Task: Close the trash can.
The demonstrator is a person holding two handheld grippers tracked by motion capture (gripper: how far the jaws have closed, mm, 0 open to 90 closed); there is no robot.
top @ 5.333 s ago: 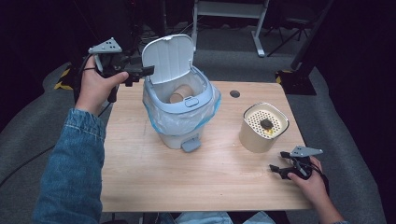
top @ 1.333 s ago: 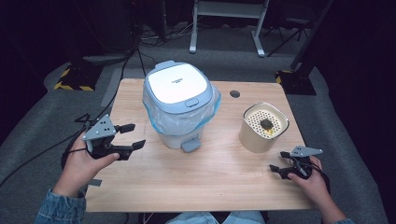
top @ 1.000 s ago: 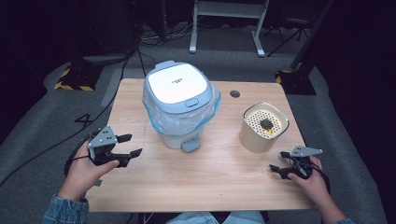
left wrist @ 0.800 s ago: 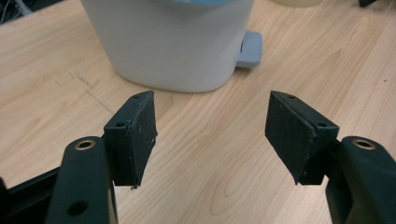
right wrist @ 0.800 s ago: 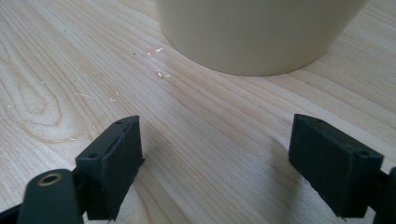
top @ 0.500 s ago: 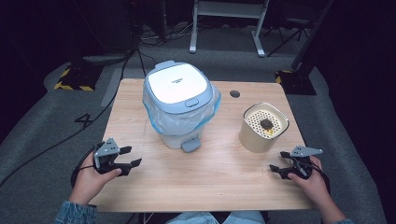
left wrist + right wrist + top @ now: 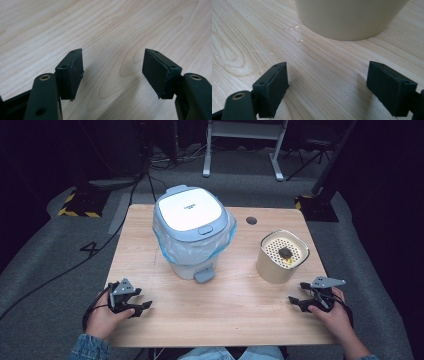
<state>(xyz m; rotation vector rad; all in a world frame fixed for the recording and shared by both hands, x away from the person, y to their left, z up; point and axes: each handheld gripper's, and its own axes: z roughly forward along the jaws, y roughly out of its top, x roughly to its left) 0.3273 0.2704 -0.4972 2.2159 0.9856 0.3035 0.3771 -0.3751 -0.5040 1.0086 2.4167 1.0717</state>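
Observation:
A pale blue pedal bin [image 7: 192,236] with a plastic liner stands at the middle back of the wooden table [image 7: 225,320], its lid shut. A cream cylinder container [image 7: 281,256] with a perforated insert and a dark lump on it sits to the right; its wall [image 7: 349,17] rises ahead in the right gripper view. My left gripper [image 7: 142,304] rests near the table's front left corner, open, with bare wood between its pads [image 7: 72,72]. My right gripper [image 7: 296,301] rests at the front right, open, nothing between its pads [image 7: 273,87].
A round cable hole [image 7: 251,220] is in the table behind the container. Metal stand legs [image 7: 240,150] and cables [image 7: 125,195] lie on the grey floor beyond the table. Small pale crumbs [image 7: 297,38] dot the wood before the container.
The bin lid, held open 5.3 s ago, is now shut. My left gripper has come down from the bin to the table's front left. The right gripper has not moved.

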